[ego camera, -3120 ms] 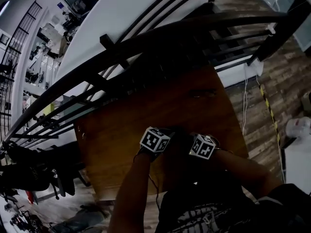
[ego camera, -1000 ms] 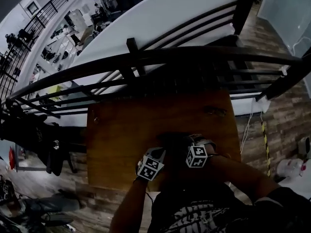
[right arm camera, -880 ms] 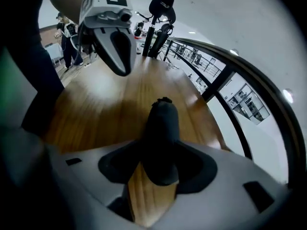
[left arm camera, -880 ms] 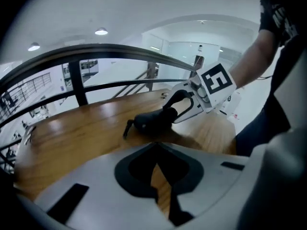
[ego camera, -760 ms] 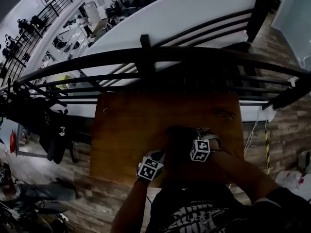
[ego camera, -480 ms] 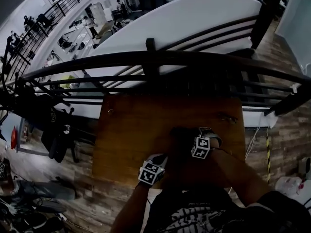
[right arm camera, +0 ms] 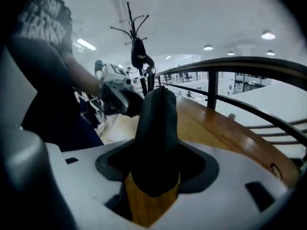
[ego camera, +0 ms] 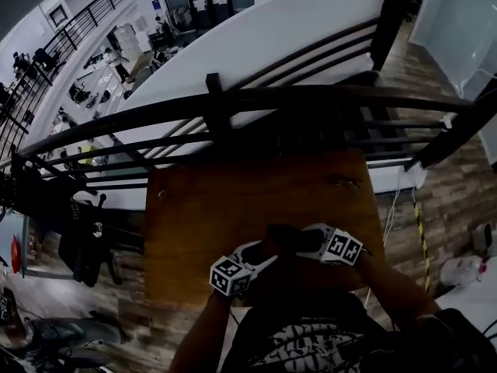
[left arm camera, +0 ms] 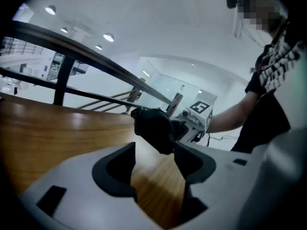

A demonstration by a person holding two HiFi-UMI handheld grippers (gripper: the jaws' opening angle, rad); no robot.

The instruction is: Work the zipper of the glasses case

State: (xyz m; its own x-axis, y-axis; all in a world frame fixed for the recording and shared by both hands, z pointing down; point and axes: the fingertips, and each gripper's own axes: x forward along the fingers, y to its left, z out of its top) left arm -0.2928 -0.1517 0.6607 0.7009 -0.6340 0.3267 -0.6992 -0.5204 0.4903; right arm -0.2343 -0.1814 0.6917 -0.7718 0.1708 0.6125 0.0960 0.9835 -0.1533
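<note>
On a brown wooden worktop (ego camera: 202, 208) beside a dark railing (ego camera: 311, 99): black glasses case (ego camera: 289, 238) near the front edge. Right tongs (right arm camera: 152, 176) stand wide around it; left tongs (left arm camera: 153, 164), empty, are opening nearby.

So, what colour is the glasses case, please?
The glasses case is black, clearest in the right gripper view.

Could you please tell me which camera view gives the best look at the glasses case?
The right gripper view: the glasses case fills its centre, close up, between the right tongs. The left gripper view shows it smaller and farther off. The head view shows only a dark shape.
</note>
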